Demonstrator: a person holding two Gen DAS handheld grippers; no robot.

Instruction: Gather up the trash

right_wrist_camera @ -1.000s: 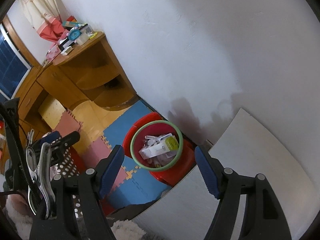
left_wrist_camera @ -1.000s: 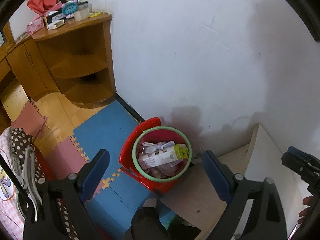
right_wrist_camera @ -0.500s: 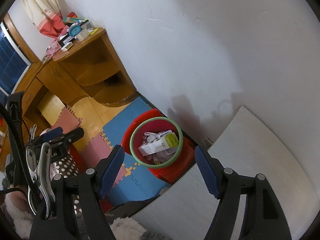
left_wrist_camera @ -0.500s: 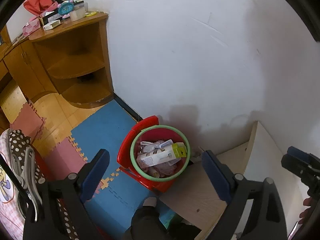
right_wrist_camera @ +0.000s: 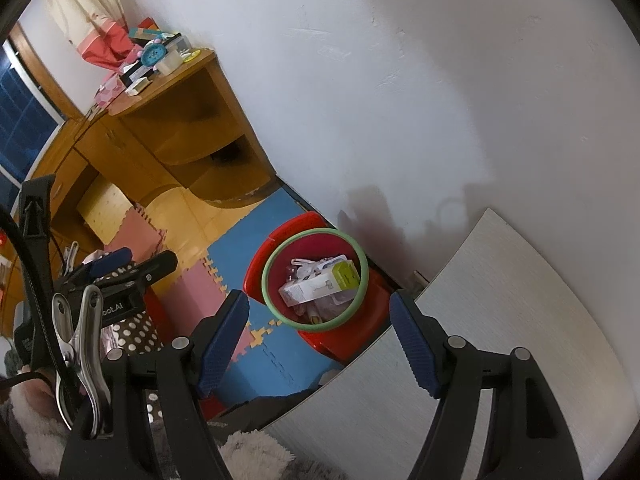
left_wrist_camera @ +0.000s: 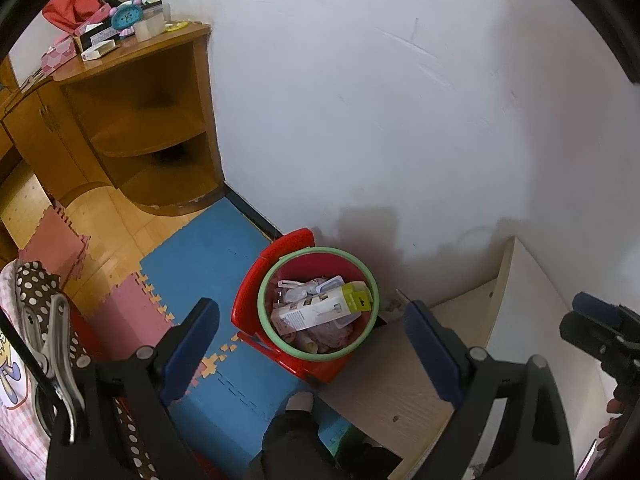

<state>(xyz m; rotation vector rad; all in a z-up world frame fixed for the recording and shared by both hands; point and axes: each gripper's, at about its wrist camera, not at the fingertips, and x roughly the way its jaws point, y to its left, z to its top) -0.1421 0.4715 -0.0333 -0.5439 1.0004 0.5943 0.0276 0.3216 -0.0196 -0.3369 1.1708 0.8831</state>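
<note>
Both pairs of tongs hang above and short of the red trash bin point(left_wrist_camera: 318, 308), pointing steeply down at it, and nothing is between the jaws of either. The left tongs point(left_wrist_camera: 312, 340) stand wide open, with the bin framed in the gap between their blue pads point(left_wrist_camera: 192, 344). The right tongs point(right_wrist_camera: 320, 336) are likewise spread wide and empty, the same bin point(right_wrist_camera: 316, 276) sitting between and beyond their tips.

The bin has a green rim ring and is already well filled. A long white carton with a yellow-green end point(left_wrist_camera: 326, 308) lies across the top of the heap, its long axis running from the side nearer the blue floor mat up toward the wall side, over crumpled plastic and paper. The bin stands on the floor against the white wall point(left_wrist_camera: 400, 120), at the edge of the blue foam mat point(left_wrist_camera: 208, 256), with a pale table point(right_wrist_camera: 500, 320) just beside it on the side away from the wooden corner shelf point(left_wrist_camera: 152, 120).

Neither hand looks clearly nearer the bin; the left tongs seem slightly more centred over it. I would judge that the trash is mostly collected, and any further piece must be dropped straight down past the carton.

The shelf top carries a teal alarm clock point(left_wrist_camera: 125, 16) and small boxes; pink mats adjoin the blue one.
</note>
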